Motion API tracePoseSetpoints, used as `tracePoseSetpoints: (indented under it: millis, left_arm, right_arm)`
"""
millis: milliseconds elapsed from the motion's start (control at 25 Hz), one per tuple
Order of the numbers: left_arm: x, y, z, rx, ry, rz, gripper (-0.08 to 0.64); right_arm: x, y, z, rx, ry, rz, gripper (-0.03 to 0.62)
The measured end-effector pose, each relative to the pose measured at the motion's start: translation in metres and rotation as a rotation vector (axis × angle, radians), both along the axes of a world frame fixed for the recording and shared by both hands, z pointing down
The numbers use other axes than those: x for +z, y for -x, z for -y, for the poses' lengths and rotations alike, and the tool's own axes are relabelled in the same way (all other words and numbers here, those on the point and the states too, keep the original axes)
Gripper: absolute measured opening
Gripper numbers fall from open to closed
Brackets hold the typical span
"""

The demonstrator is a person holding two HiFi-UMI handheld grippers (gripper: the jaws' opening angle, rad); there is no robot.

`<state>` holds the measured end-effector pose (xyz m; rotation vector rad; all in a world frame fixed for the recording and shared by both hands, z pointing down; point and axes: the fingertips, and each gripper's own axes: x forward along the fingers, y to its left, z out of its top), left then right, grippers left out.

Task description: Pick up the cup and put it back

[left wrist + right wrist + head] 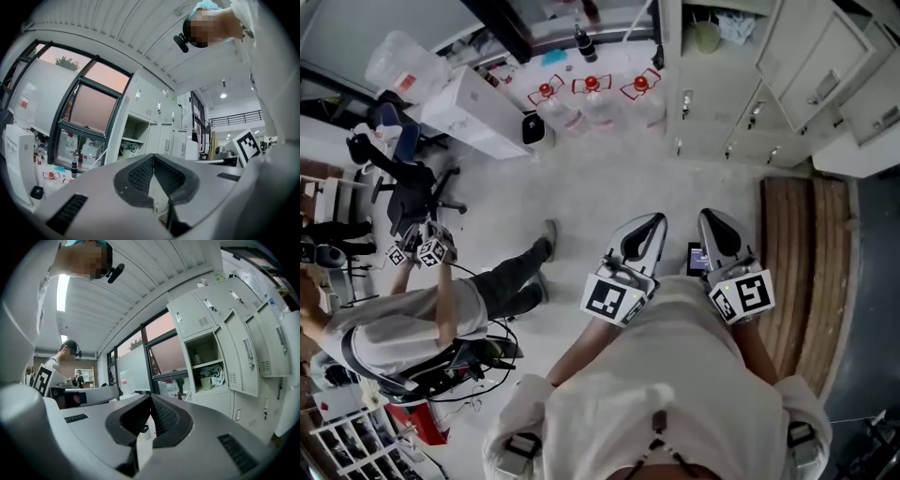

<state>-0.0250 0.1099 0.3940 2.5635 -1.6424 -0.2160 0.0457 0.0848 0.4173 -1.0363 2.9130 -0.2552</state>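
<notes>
A pale green cup (pixel 706 36) stands on a shelf in the open locker (pixel 719 56) at the far side of the floor; in the right gripper view the cup (pixel 206 383) sits beside crumpled cloth. I hold both grippers close to my chest, far from the cup. The left gripper (pixel 649 221) points forward with its pads meeting at the tip and nothing between them (pixel 153 157). Beside it the right gripper (pixel 716 217) is likewise shut and empty (pixel 150 398).
White lockers (pixel 787 84) line the far right wall. Water bottles with red caps (pixel 592 90) stand on the floor by a white box (pixel 473 112). Another person (pixel 412 328) with grippers is at the left near an office chair (pixel 412 192). A wooden bench (pixel 806 272) lies at my right.
</notes>
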Motion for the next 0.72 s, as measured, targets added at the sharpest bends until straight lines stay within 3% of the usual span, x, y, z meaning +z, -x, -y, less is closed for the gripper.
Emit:
tracePoseSetpoints:
  millis: [120,240,480,600,720]
  left_arm:
    - [-0.003,0.042,-0.010,0.008,0.009,-0.029,0.009]
    - [0.006,0.059,-0.025,0.038,0.015,-0.051,0.009]
    - [0.004,0.049,-0.059,0.143,-0.003,-0.060,0.009]
    - [-0.002,0.035,-0.077,0.168,-0.032,-0.041,0.009]
    - [-0.009,0.026,-0.091,0.133,-0.055,-0.053,0.009]
  right_arm:
    - [-0.015,0.024,-0.013,0.069,-0.001,-0.005,0.025]
    - [-0.018,0.019,-0.032,0.139,-0.012,-0.031,0.025]
    - [-0.033,-0.021,-0.073,0.304,-0.032,-0.067,0.025]
    - [-0.036,-0.043,-0.095,0.315,-0.054,-0.108,0.025]
    - [-0.035,-0.059,-0.108,0.292,-0.056,-0.112,0.025]
